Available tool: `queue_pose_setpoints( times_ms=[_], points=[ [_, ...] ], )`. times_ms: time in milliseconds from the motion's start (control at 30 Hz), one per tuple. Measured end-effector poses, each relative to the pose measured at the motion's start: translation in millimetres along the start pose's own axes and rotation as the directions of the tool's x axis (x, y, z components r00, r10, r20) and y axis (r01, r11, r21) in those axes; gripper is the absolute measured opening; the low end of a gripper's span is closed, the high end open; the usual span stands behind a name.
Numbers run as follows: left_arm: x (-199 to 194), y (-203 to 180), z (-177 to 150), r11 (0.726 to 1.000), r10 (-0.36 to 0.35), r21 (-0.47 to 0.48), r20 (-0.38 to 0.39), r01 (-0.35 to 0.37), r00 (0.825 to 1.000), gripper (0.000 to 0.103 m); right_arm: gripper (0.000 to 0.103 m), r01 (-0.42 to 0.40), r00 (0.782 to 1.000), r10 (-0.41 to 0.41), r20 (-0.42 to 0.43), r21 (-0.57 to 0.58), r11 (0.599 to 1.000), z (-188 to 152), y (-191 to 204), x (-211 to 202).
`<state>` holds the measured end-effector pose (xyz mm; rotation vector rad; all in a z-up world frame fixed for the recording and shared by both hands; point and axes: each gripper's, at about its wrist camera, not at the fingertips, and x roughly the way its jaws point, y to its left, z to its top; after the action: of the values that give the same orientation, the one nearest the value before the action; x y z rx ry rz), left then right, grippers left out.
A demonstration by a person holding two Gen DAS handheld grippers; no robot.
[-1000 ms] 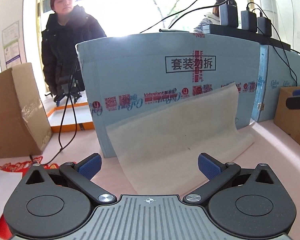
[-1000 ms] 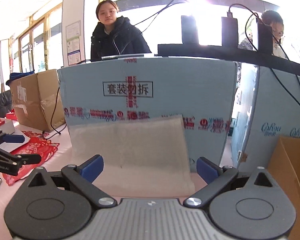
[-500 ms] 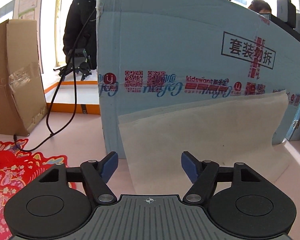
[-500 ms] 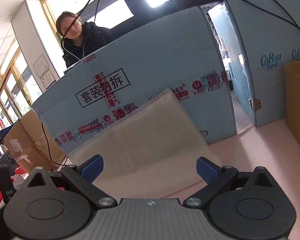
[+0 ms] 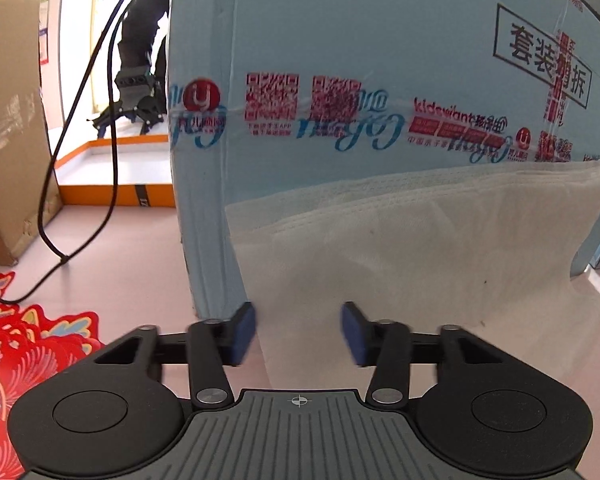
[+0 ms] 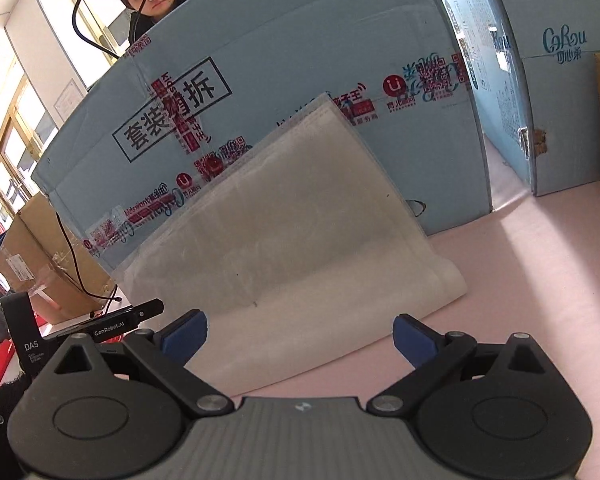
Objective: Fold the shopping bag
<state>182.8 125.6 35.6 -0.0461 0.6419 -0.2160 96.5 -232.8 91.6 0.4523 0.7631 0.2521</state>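
Both grippers have dropped closer to the bag [image 5: 420, 248], which leans against the blue box [image 5: 380, 60], lower part on the table [image 6: 540, 260]. The left gripper [image 5: 298, 334] has been closing, apparently not yet pinching the bag's near-left edge at twelve o'clock. The right gripper [image 6: 300, 334] gapes empty.

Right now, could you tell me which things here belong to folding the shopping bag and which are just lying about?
For the job:
shopping bag
left hand-held gripper
right hand-held gripper

Lying about:
blue box
brown box
black cable
red paper cutting
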Motion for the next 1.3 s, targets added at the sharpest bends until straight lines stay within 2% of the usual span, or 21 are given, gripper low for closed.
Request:
queue_pose_setpoints(
  times_ms=[67, 167, 433, 567, 767, 900, 1033, 1233, 1300],
  points=[
    [-2.5, 1.8, -0.6, 1.000, -0.013, -0.009, 0.002, 0.013, 1.000, 0.009, 0.101, 0.004, 1.000, -0.004, -0.010, 0.008, 1.000, -1.6, 0.0, 1.3],
    [-16.5, 2.0, -0.2, 0.999, -0.043, -0.009, 0.021, 0.043, 0.999, 0.001, 0.101, 0.006, 1.000, -0.006, -0.019, 0.019, 1.000, -4.2, 0.7, -1.8],
    [-77.5, -23.3, 2.6, 0.993, -0.102, 0.070, 0.125, 0.094, 0.987, 0.001, 0.101, -0.035, 0.999, 0.036, -0.004, 0.034, 0.999, -8.2, 16.4, -16.2],
    [-101.5, -39.5, -3.4, 0.989, -0.142, 0.071, 0.161, 0.132, 0.977, 0.001, 0.101, -0.065, 0.998, 0.065, -0.001, 0.040, 0.997, -11.9, 26.4, -27.4],
    [-134.3, -70.2, -18.3, 0.977, -0.201, 0.109, 0.176, 0.183, 0.964, 0.001, 0.101, -0.132, 0.991, 0.131, 0.009, 0.062, 0.989, -13.3, 31.4, -45.5],
    [-145.2, -89.0, -34.8, 0.969, -0.225, 0.130, 0.123, 0.209, 0.967, 0.001, 0.101, -0.268, 0.963, 0.270, -0.003, 0.118, 0.956, -14.0, 29.5, -43.3],
    [-147.6, -94.1, -54.9, 0.970, -0.235, 0.081, 0.076, 0.228, 0.969, 0.001, 0.101, -0.402, 0.905, 0.423, -0.052, 0.223, 0.888, -21.1, 23.6, -22.3],
    [-140.9, -98.5, -61.3, 0.965, -0.236, 0.117, 0.008, 0.234, 0.972, 0.001, 0.101, -0.451, 0.872, 0.484, -0.078, 0.257, 0.855, -21.0, 32.8, 8.6],
    [-138.3, -96.2, -61.3, 0.967, -0.237, 0.102, 0.000, 0.235, 0.972, 0.001, 0.101, -0.443, 0.875, 0.476, -0.088, 0.251, 0.861, -19.6, 34.6, 16.5]
  ],
)
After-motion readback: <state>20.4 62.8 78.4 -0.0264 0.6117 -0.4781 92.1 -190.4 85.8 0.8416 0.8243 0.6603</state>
